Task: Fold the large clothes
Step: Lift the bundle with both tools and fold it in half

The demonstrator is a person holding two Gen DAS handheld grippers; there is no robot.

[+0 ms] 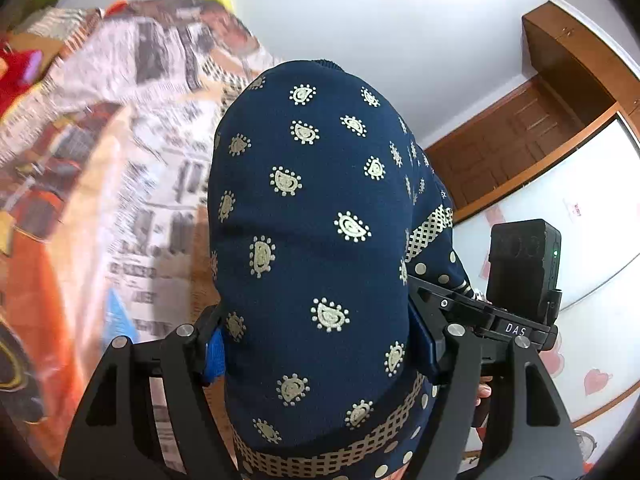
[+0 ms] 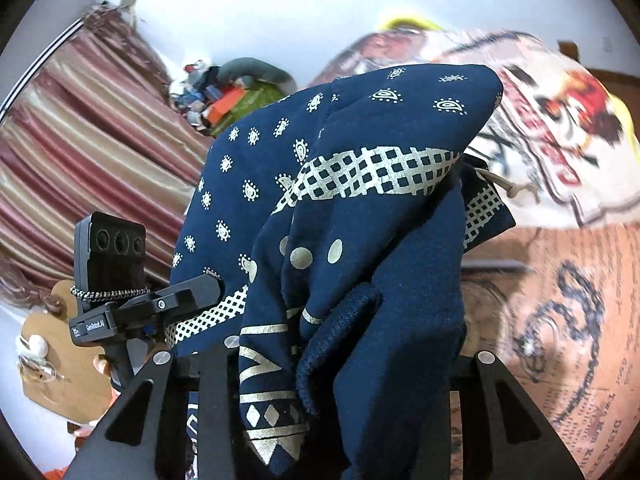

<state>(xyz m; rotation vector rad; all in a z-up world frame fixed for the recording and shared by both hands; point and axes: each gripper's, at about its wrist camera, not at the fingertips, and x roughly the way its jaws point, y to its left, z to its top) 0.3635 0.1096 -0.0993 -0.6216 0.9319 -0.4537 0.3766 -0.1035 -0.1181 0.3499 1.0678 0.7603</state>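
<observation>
In the left wrist view the left gripper (image 1: 320, 344) has its fingers fairly wide apart and clamped on a thick bundle of the navy garment (image 1: 312, 208), which bulges up between them and covers most of the space ahead; a blue pad (image 1: 214, 354) on the left-hand finger presses against the cloth. Beyond the fingers to the left lies a printed bedspread (image 1: 132, 152), blurred. In the right wrist view the right gripper (image 2: 348, 364) has its fingers closer together, gripping bunched folds of the same garment (image 2: 360, 208), which drapes up and over them, hiding the fingertips. The other gripper (image 2: 160, 300) holds the cloth just to the left
</observation>
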